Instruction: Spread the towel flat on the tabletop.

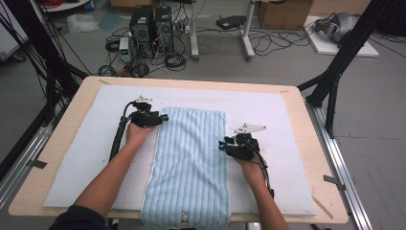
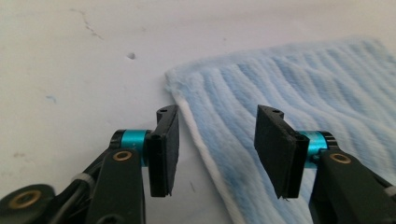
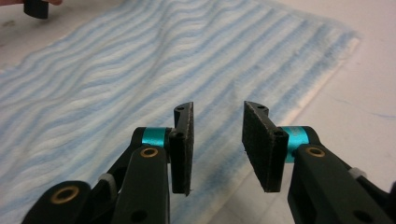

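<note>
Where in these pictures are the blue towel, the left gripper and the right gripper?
blue towel (image 1: 189,163): high view, middle of its striped surface.
left gripper (image 2: 217,144): left gripper view, midway between its open jaws.
right gripper (image 3: 218,144): right gripper view, midway between its open jaws.

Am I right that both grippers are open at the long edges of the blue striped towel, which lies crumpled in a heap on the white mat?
Not quite: the high view shows the towel spread flat. The left gripper and right gripper are indeed open at its long edges, on the white mat.
</note>
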Demonstrator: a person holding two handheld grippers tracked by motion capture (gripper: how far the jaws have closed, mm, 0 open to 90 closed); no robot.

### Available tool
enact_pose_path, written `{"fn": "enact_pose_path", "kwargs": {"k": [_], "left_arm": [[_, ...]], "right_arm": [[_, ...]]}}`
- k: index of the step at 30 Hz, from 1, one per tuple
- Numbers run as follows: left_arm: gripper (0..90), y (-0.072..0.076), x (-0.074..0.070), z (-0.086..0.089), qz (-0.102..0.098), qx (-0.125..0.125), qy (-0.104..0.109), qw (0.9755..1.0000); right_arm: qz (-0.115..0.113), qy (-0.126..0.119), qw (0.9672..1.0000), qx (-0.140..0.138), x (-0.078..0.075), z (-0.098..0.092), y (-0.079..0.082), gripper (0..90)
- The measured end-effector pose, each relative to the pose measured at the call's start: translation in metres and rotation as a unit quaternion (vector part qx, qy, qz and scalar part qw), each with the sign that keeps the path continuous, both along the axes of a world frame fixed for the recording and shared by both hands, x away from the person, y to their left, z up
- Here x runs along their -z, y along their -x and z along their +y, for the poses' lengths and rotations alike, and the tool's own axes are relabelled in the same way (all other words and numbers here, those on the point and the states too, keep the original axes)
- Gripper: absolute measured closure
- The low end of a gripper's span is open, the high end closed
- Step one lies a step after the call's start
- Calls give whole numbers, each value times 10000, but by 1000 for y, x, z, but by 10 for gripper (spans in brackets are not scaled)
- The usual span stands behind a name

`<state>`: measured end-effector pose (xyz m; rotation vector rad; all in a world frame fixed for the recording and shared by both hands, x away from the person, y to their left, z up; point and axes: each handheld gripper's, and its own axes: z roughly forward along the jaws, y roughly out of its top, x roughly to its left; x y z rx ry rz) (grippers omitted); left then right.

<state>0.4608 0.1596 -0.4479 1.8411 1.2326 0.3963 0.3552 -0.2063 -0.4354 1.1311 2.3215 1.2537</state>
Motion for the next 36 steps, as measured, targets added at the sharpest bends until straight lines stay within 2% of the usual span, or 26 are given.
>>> {"fn": "enact_pose_path", "kwargs": {"k": [1, 4, 6, 8, 10, 13, 14, 16, 17, 18, 21, 24, 26, 27, 30, 32, 33, 34, 35, 36], "left_arm": [[540, -1, 3, -2, 59, 18, -28, 10000], [552, 0, 4, -7, -25, 74, -158, 9998], [596, 0, 4, -7, -68, 75, -252, 9996], [706, 1, 3, -8, -142, 173, -473, 9986], [857, 2, 2, -9, -209, 245, -585, 9978], [873, 1, 1, -7, -268, 90, -753, 9968], [873, 0, 2, -5, -253, 43, -698, 9972], [867, 0, 2, -4, -263, 9, -656, 9975], [831, 0, 2, -4, -272, 37, -694, 9972], [748, 0, 2, -4, -273, 5, -658, 9975], [539, 2, 0, 0, -181, 7, -455, 9988], [468, 4, -2, 2, -188, 134, -359, 9991], [472, 6, -3, 5, -129, 228, -150, 9995], [471, 6, -3, 6, -97, 251, -133, 9996], [474, 6, -4, 10, -18, 253, -103, 9996], [483, 6, -4, 12, -10, 221, -46, 9997], [494, 6, -4, 12, -12, 221, -36, 9997], [501, 6, -4, 12, 1, 230, -45, 9997], [515, 6, -3, 11, 5, 260, -48, 9997], [526, 6, -3, 10, 19, 275, -72, 9996]], "right_arm": [[15, 16, 10000, 35, 1, 0, -2, 632], [-7, 92, 9999, 93, -1, 1, -8, 624], [-169, 155, 9997, 122, -3, 3, -10, 624], [-236, 305, 9991, 158, -4, 6, -15, 623], [-287, 430, 9984, 209, -5, 10, -22, 624], [-289, 517, 9979, 266, -6, 14, -30, 625], [-279, 562, 9977, 270, -6, 15, -33, 625], [-278, 621, 9972, 307, -6, 17, -37, 627], [-223, 665, 9969, 348, -7, 18, -40, 625], [-311, 694, 9964, 377, -7, 18, -43, 627], [-320, 728, 9950, 608, -7, 16, -51, 627], [-297, 680, 9932, 899, -4, 9, -63, 623], [-153, 646, 9924, 1041, 1, 6, -70, 599], [-43, 645, 9918, 1101, 3, 4, -73, 598], [97, 401, 9918, 1212, 9, 4, -80, 596], [120, 399, 9925, 1147, 11, 10, -85, 613], [143, 436, 9932, 1072, 12, 14, -87, 646], [146, 605, 9929, 1009, 13, 17, -89, 672], [115, 658, 9932, 953, 11, 20, -90, 801], [101, 811, 9925, 905, 10, 22, -92, 824]]}}
